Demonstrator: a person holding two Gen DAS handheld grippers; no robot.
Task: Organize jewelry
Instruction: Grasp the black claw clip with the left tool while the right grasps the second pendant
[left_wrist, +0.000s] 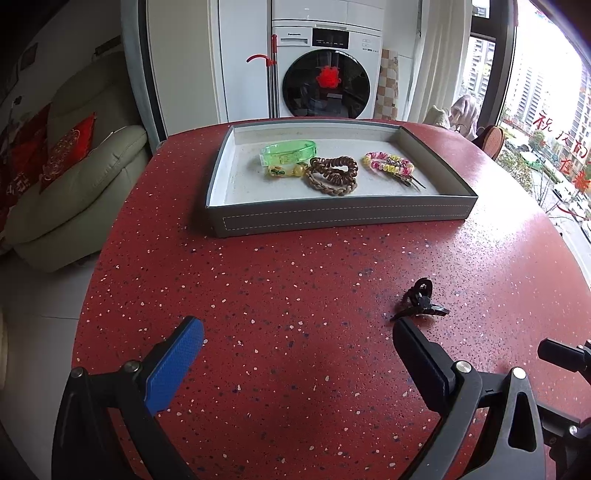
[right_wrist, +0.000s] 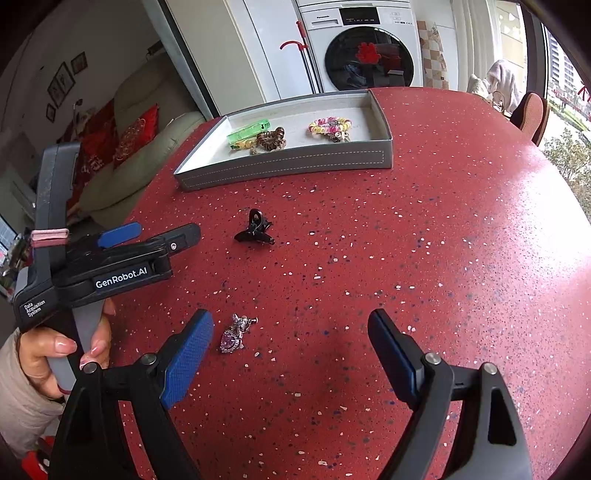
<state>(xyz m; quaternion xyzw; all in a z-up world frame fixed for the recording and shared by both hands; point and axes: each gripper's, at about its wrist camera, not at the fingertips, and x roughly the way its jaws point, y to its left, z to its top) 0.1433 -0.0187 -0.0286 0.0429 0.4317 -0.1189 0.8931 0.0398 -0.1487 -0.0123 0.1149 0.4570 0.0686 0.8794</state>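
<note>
Two strays off the tray (right_wrist: 280, 166): black claw clip (right_wrist: 255, 230), light, stiff, springy, best pinched across its body; purple pendant (right_wrist: 232, 334), tiny, slippery; left gripper (left_wrist: 299, 332), right gripper (right_wrist: 291, 325) both spread wide, empty.

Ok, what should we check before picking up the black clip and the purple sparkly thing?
1. Left tool open: ok.
2. Right tool open: ok.
3. Black hair clip lying free on the red table, nothing on it: ok.
4. Purple pendant beside the right tool's left finger, not between the fingers: not ok.
5. Bare floor left in the grey tray on its left side: ok.
6. Whether the pendant has a loose chain: cannot tell.
</note>
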